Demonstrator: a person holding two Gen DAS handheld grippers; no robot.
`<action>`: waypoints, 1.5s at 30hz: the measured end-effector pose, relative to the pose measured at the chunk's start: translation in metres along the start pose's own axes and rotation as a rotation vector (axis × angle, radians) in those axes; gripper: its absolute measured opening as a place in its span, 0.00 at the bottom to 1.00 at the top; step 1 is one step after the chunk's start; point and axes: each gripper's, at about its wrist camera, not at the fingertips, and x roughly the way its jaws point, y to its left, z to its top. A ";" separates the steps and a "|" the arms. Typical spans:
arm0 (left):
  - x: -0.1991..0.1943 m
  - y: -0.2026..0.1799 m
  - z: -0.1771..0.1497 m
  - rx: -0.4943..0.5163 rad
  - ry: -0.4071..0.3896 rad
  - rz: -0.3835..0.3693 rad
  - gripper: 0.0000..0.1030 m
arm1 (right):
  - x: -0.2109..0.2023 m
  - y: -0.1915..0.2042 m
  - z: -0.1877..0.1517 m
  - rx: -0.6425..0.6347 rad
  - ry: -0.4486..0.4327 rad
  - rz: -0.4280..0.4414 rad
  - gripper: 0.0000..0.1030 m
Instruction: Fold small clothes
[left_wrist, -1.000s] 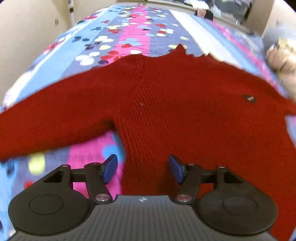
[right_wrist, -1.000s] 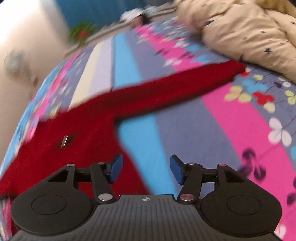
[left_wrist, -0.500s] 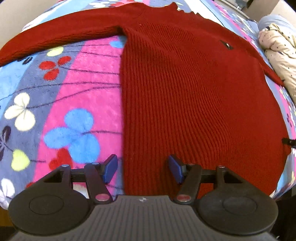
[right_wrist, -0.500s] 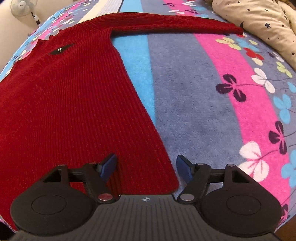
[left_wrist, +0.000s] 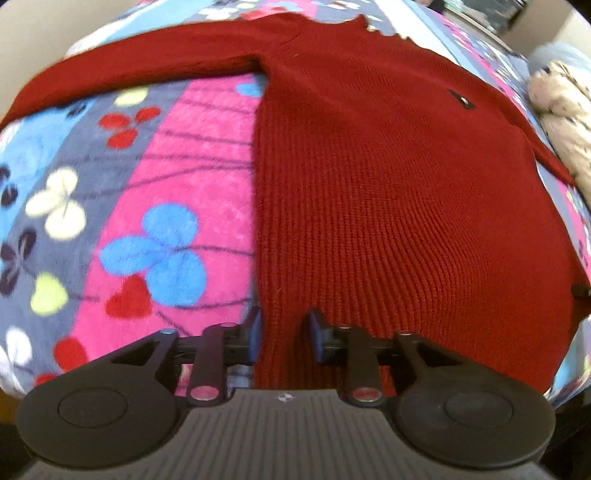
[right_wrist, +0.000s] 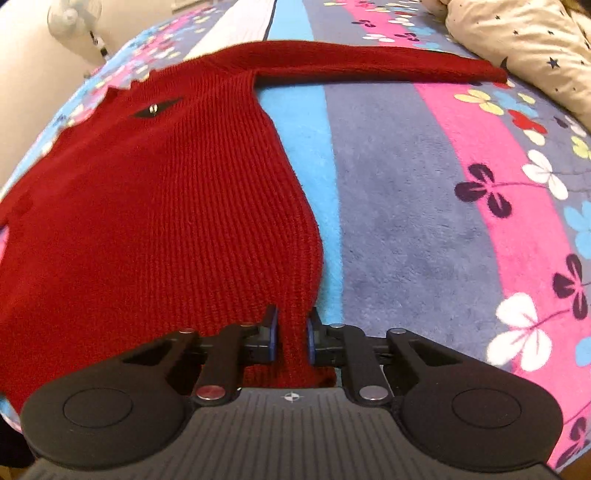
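A red knit sweater lies flat, front up, on a flowered blanket, both sleeves stretched out sideways. My left gripper is at its near left hem corner. The jaws are closing, one pad against the side edge and the other on the knit, with the hem gathered between them. In the right wrist view the sweater fills the left half. My right gripper is at the near right hem corner, its jaws closing, with a narrow ridge of red knit pinched between the pads.
A beige star-print quilt is bunched at the far right by the right sleeve's cuff, and shows as the quilt in the left wrist view. A small fan stands beyond the bed. The blanket lies bare right of the sweater.
Both hands came down from the sweater's chest and sleeve to its near hem corners. Both pairs of jaws then narrowed onto the red knit, the right much more than the left.
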 end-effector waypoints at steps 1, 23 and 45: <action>0.001 0.001 0.000 -0.007 0.004 -0.003 0.31 | -0.002 -0.002 0.000 0.009 -0.005 0.008 0.15; -0.032 0.019 -0.007 -0.050 -0.090 -0.028 0.07 | -0.043 -0.043 -0.016 0.296 -0.084 0.055 0.08; -0.010 -0.041 -0.014 0.223 -0.024 0.068 0.60 | -0.007 0.031 -0.028 -0.060 0.009 -0.075 0.55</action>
